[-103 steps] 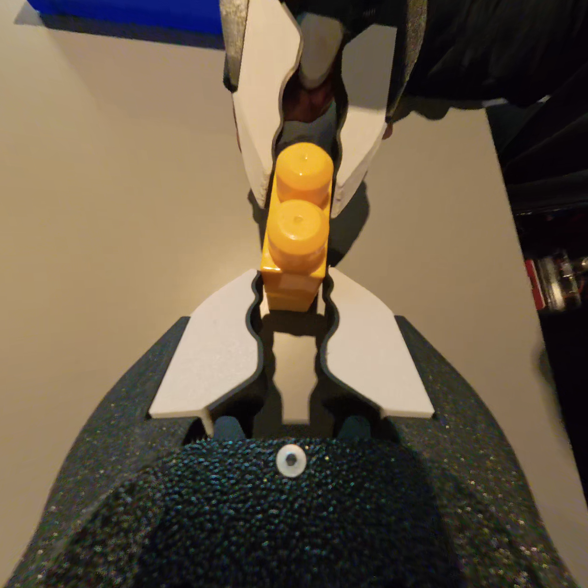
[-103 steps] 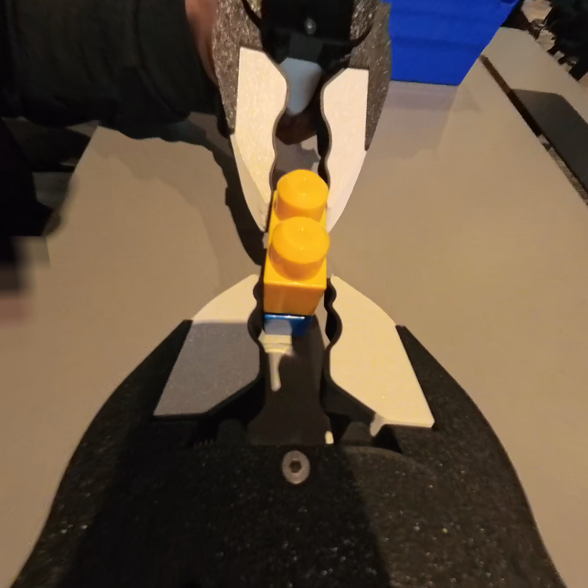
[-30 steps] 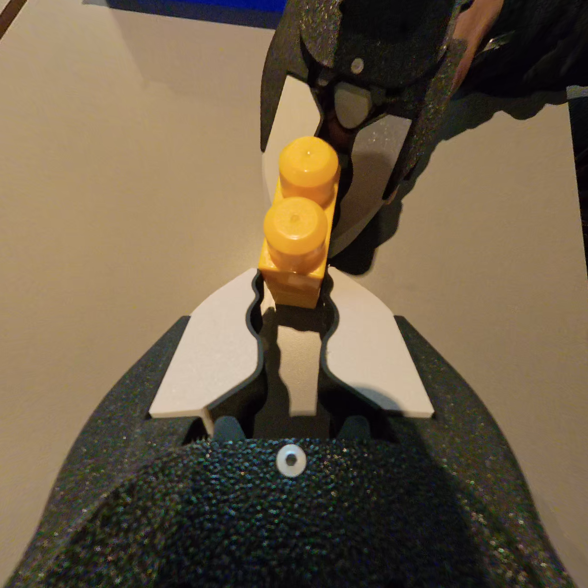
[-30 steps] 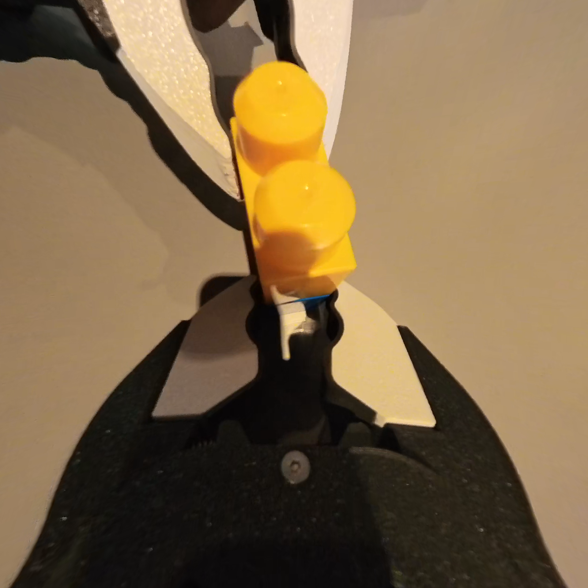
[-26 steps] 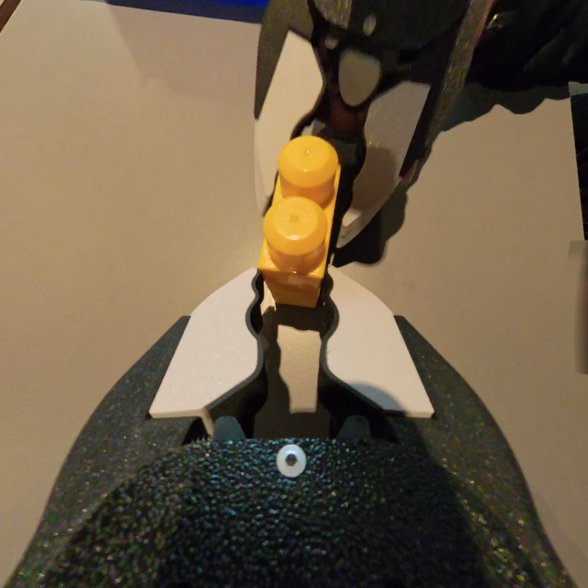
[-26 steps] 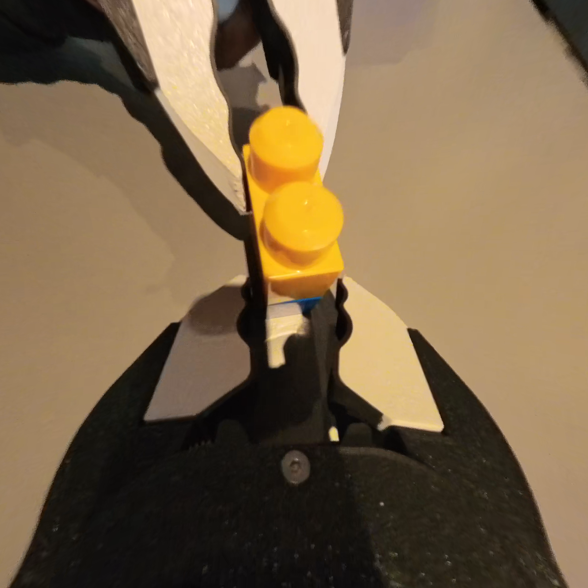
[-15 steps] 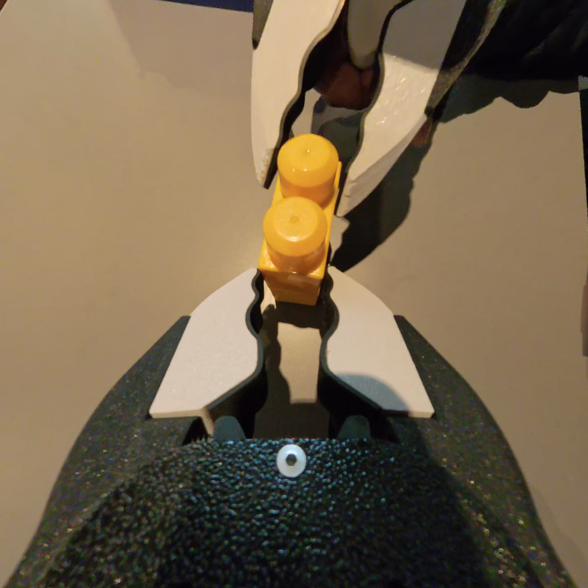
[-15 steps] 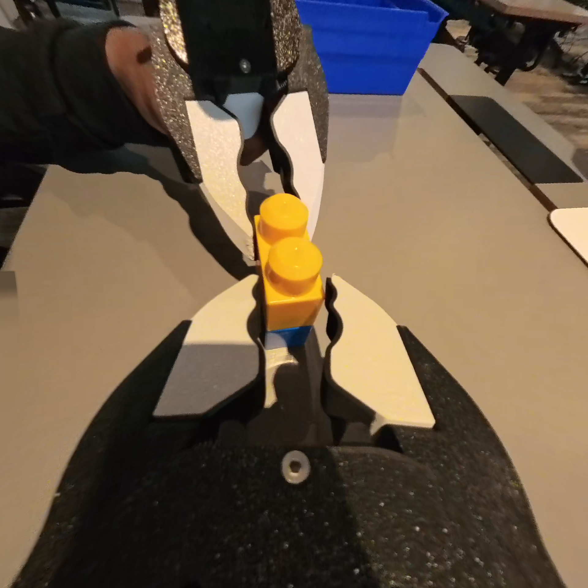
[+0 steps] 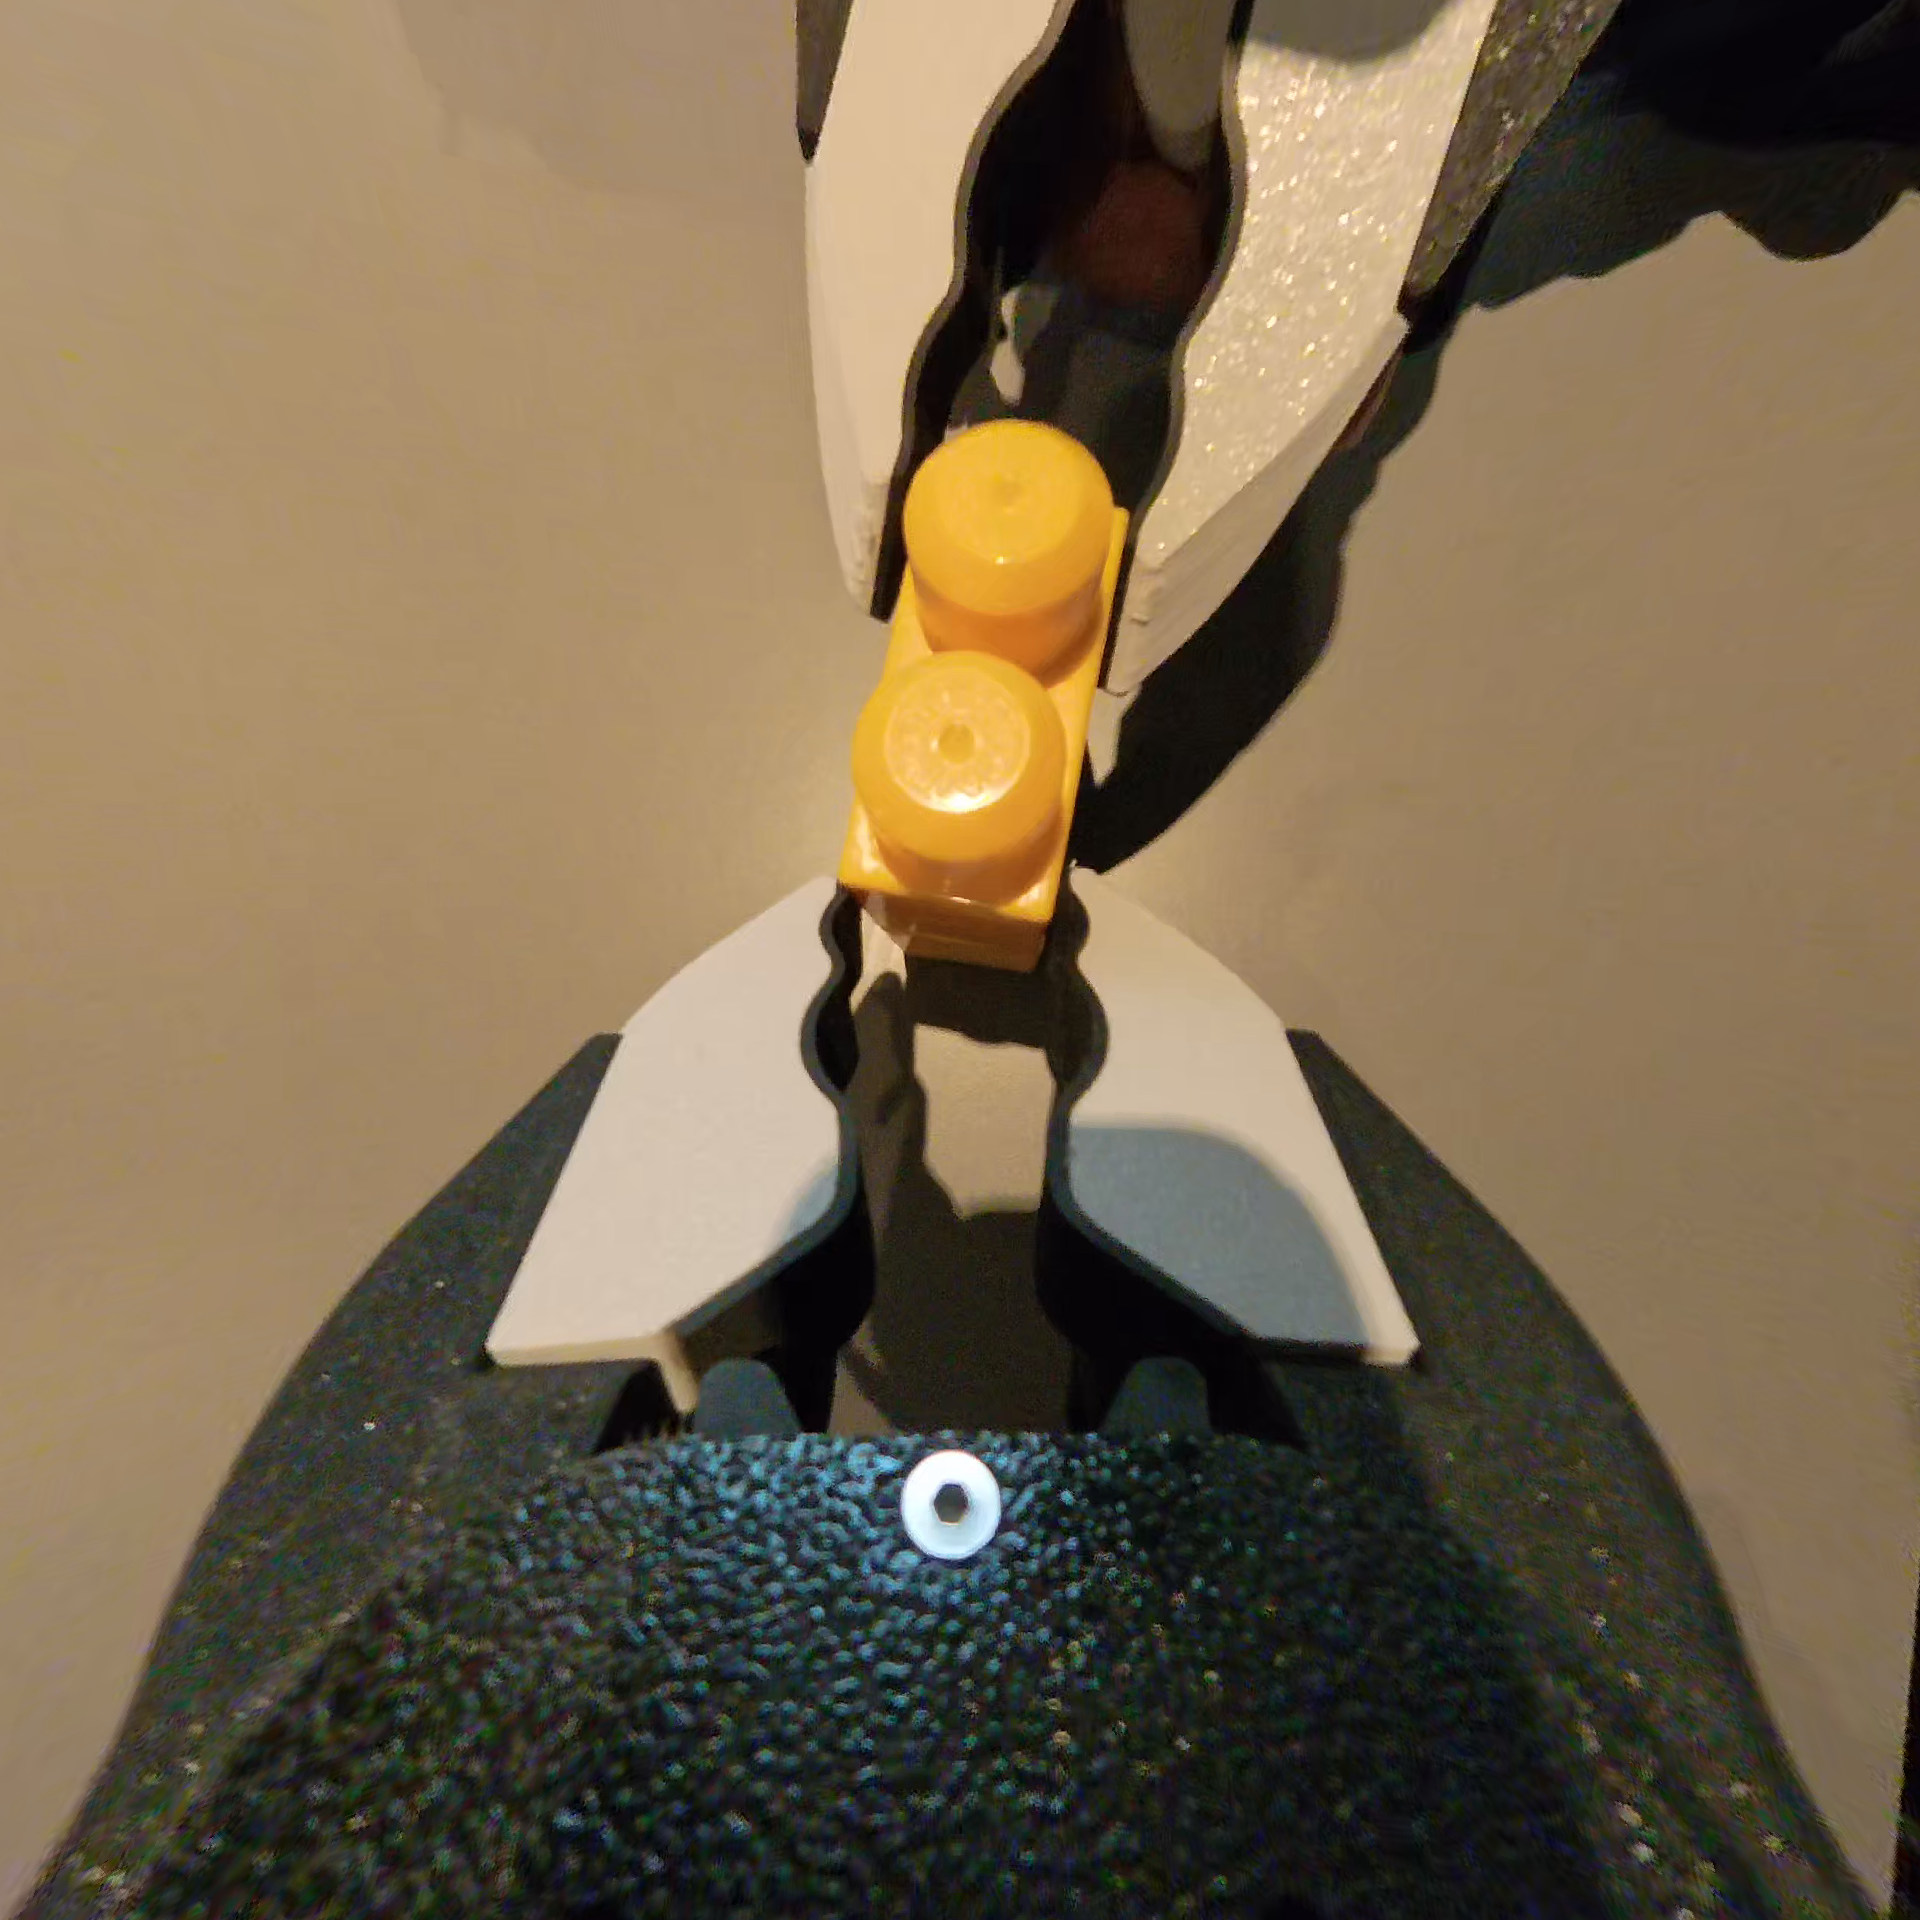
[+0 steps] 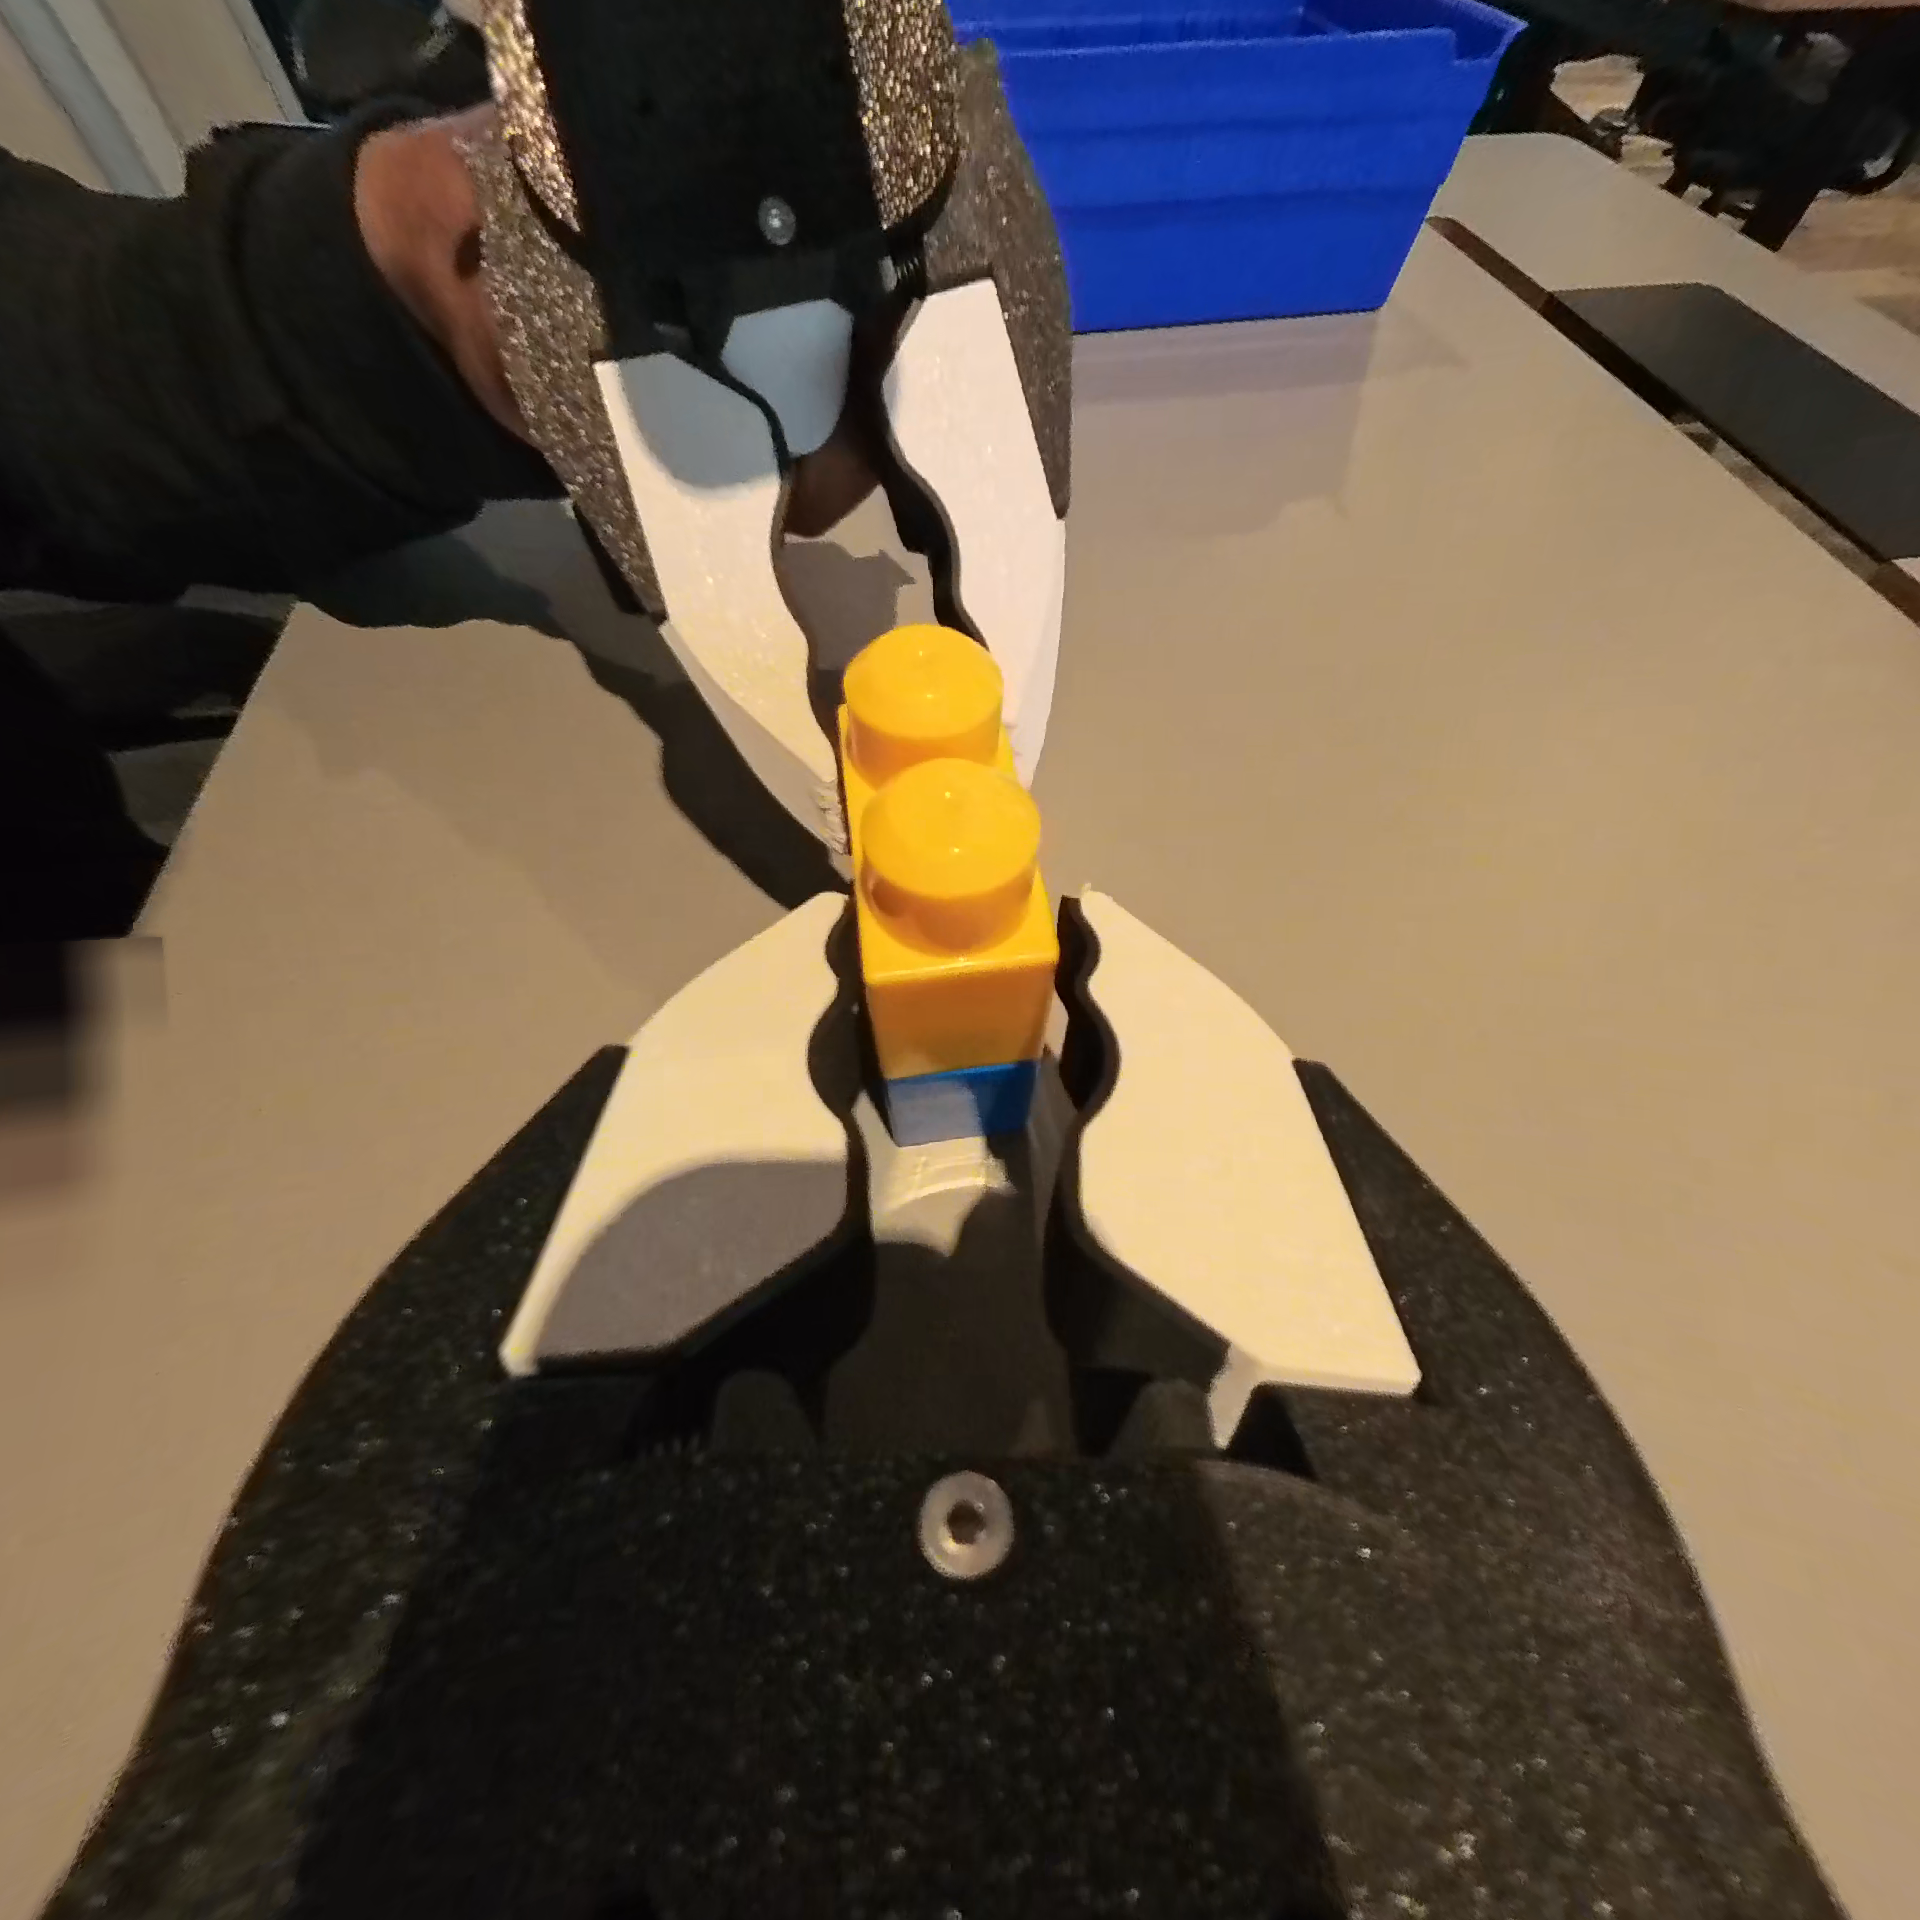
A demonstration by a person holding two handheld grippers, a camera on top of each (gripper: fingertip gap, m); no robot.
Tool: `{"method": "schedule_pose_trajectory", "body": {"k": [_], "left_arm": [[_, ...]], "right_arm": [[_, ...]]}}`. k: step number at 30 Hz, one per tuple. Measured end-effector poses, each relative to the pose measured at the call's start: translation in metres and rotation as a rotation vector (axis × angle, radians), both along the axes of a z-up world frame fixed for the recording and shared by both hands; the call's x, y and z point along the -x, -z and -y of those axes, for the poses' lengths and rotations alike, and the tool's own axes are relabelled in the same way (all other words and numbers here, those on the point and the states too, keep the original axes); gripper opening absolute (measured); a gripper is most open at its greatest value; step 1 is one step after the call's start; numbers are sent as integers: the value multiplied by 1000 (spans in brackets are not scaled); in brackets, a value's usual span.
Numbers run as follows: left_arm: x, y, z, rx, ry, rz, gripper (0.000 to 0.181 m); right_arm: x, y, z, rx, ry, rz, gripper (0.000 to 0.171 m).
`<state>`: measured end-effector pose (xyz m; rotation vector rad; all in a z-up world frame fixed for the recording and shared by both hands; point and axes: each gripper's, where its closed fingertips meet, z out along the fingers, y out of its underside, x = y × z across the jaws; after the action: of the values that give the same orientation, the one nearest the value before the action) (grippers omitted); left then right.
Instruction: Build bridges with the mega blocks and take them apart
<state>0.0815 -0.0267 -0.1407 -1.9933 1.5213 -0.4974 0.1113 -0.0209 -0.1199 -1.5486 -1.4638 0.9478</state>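
On the grey table (image 10: 1455, 831), with a blue bin (image 10: 1226, 166) behind, we saw no bridge standing, so we judged nearly all the building or dismantling left to do. Our left gripper (image 9: 951, 914) and right gripper (image 10: 956, 997) both clamped opposite ends of the two-stud yellow block (image 10: 951, 935) (glossy, upright), seated on a blue block (image 10: 956, 1101), its underside hidden.

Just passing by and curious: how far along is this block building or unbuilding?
Done: a yellow block sits stacked on a blue block. In hand: the left claw grips one end of the yellow block; the right claw straddles the other end, apparently not quite clamped. Left: no bridge span shows, and whether they are pressing together or pulling apart is unclear.
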Motion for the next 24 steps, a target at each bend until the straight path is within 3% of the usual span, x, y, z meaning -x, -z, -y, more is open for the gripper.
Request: {"method": "schedule_pose_trajectory", "body": {"k": [1,11,16,20,24], "left_arm": [[0,0,0,-1,1,6,35],[-3,-1,-1,-43,75,83,35],[6,11,-2,-17,80,76,58],[4,15,4,90,99,155,54],[-5,28,3,90,105,123,44]], "right_arm": [[0,0,0,3,-2,1,37],[-4,13,3,77,-20,29,45],[-3,21,6,77,-29,76,48],[-2,31,6,64,-19,146,44],[-1,39,6,32,-12,202,37]]}}
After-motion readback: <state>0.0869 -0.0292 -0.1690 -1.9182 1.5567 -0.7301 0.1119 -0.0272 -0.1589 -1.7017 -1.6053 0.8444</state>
